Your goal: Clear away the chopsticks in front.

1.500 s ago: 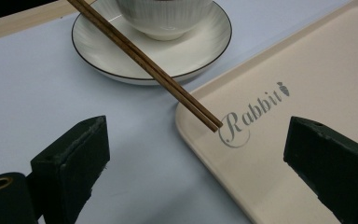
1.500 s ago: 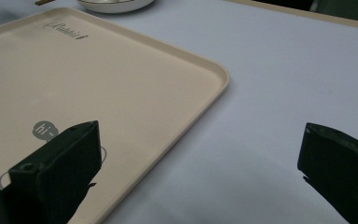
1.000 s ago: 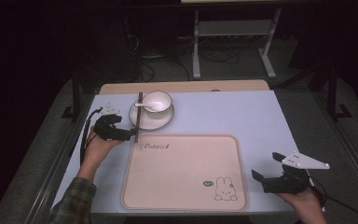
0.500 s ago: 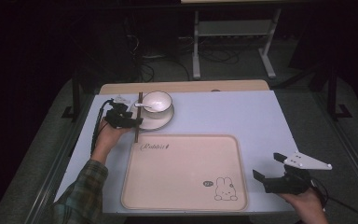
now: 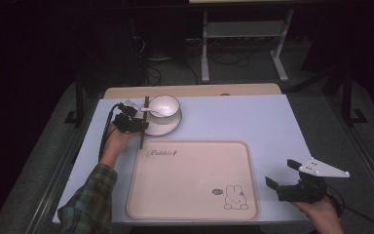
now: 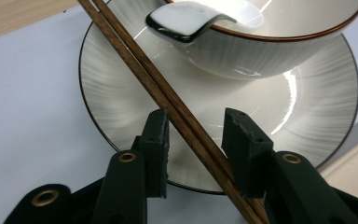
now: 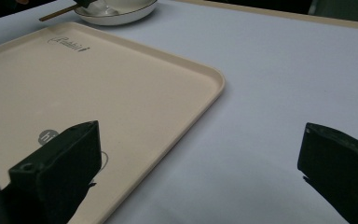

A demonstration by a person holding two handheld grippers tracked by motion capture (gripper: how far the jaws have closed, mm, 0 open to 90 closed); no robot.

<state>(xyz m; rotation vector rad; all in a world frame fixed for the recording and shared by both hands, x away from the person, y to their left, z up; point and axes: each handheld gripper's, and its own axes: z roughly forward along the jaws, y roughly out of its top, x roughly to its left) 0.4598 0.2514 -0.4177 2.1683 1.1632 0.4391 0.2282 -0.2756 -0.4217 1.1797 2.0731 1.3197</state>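
White table [image 5: 253, 122], beige tray [image 5: 190, 180], then plate [image 6: 121, 93] and bowl [image 6: 270, 42] at the far left. Your left gripper [image 6: 196, 140] is nearer: the chopsticks [image 6: 168, 100] run slantwise between its jaws, which have just been closing but don't yet pinch them. Your right gripper [image 5: 285, 178] waits well apart, jaws wide.

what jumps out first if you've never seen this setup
The pair of brown chopsticks lying across the rim of a white ribbed plate, with the left tongs straddling them, having just been closing but not yet pressing. On the plate stands a white bowl with a spoon over its edge. Nearer the person lies a bare beige rabbit tray, right tongs open beside it.
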